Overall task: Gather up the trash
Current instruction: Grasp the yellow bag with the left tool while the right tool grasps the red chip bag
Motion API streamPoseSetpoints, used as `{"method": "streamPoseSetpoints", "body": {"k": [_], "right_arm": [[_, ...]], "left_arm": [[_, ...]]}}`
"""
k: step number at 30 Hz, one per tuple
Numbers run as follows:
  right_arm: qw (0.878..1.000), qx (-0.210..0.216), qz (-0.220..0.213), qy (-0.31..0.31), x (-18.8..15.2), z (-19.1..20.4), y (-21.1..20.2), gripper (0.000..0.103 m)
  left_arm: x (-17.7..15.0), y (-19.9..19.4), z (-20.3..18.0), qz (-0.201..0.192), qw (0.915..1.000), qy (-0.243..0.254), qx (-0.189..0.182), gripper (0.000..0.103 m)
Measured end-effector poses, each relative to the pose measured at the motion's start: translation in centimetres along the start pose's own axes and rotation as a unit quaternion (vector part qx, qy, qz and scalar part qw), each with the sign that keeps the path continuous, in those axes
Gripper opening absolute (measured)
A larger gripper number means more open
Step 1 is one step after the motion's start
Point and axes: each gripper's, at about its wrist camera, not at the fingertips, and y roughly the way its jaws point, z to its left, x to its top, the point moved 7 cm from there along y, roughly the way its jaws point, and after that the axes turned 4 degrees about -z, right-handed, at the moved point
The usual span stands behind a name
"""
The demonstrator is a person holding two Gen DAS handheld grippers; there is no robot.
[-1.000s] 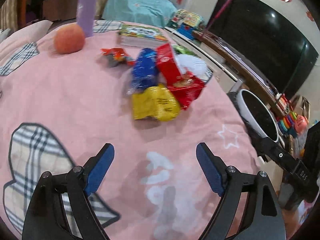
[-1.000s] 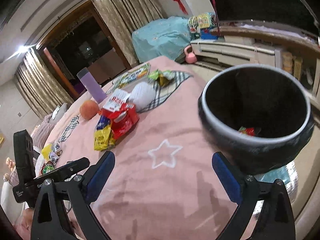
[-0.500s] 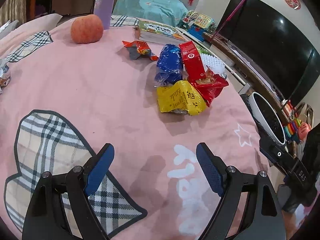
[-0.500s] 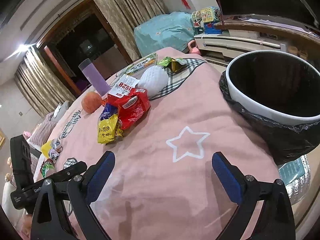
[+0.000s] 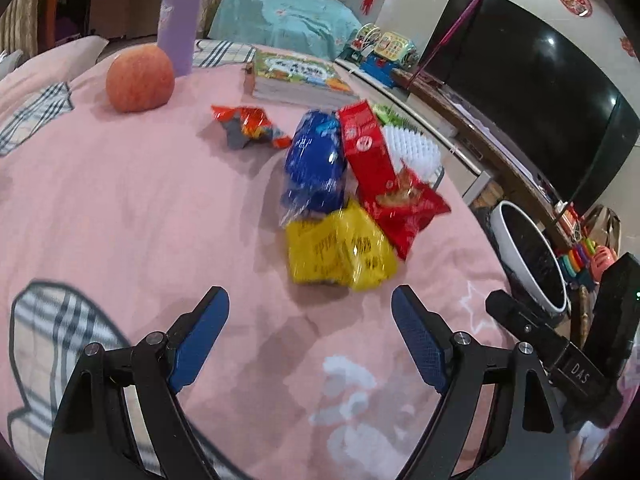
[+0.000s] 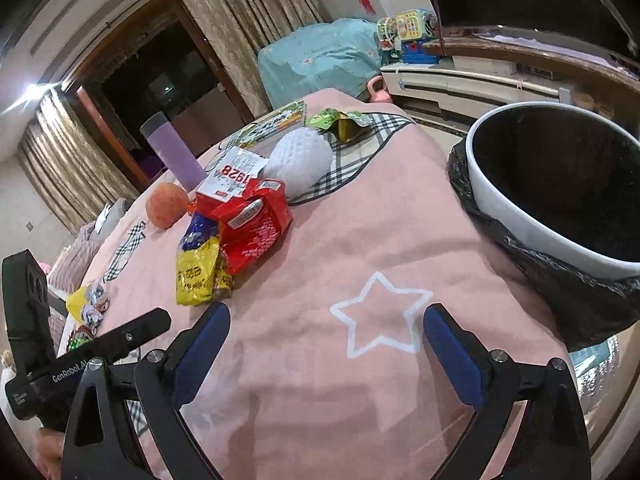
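Observation:
A pile of wrappers lies on the pink cloth: a yellow packet point(image 5: 340, 252) point(image 6: 198, 272), a blue packet point(image 5: 316, 164), a red packet point(image 5: 404, 204) point(image 6: 252, 228) and a red carton point(image 5: 366, 146). A small orange wrapper point(image 5: 250, 124) lies apart. A green wrapper point(image 6: 340, 122) lies farther back. My left gripper point(image 5: 310, 332) is open and empty, just short of the yellow packet. My right gripper point(image 6: 326, 344) is open and empty over the white star. The white bin with a black liner point(image 6: 516, 208) point(image 5: 532, 256) stands at the right edge.
An apple point(image 5: 140, 78), a purple bottle point(image 5: 180, 16), a book point(image 5: 300, 80) and a white brush point(image 6: 300, 160) sit on the pink cloth point(image 5: 120, 200). More small wrappers point(image 6: 88, 304) lie at the far left. A TV point(image 5: 540, 100) stands beyond.
My left gripper has moved closer to the wrapper pile. My right gripper has drawn back from the bin toward the star on the cloth. Both stayed open.

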Motion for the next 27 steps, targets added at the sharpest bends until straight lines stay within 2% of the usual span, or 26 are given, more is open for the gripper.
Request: {"method": "streamPoseSetpoints", "body": {"k": [4,6,7,8,11,14,22,27], "right_arm": [[1.000,0.002,0.001,0.004,0.6,-0.2,0.4,0.098],[1.000,0.004,0.001,0.004,0.8,-0.1,0.7,0.098],[1.000,0.005,0.002,0.004,1.0,0.0,0.8,0.098],[1.000,0.007,0.001,0.003,1.1,0.1,1.0,0.097],[1.000,0.015,0.000,-0.001,1.6,0.7,1.5,0.096],[0.999,0.032,-0.001,-0.009,2.1,1.8,2.0,0.096],[0.997,0.059,0.018,-0.045,2.7,5.4,5.3,0.093],[0.997,0.054,0.028,-0.057,3.2,6.5,7.6,0.083]], "left_arm": [[0.9,1.5,-0.8,0.004,0.9999,0.010,-0.014,0.073],[1.0,2.7,-1.1,0.016,0.9996,0.015,-0.016,0.053],[1.0,3.3,-1.2,0.023,0.9994,0.016,-0.021,0.047],[0.8,3.8,-1.2,0.029,0.9991,0.015,-0.029,0.032],[0.8,4.0,-0.8,0.027,0.9991,0.016,-0.029,0.020],[0.7,3.0,0.0,0.022,0.9988,0.013,-0.041,0.015],[0.0,0.3,2.5,0.021,0.9991,0.004,-0.037,0.014],[-0.5,0.8,2.8,0.027,0.9993,-0.001,-0.027,0.017]]}}
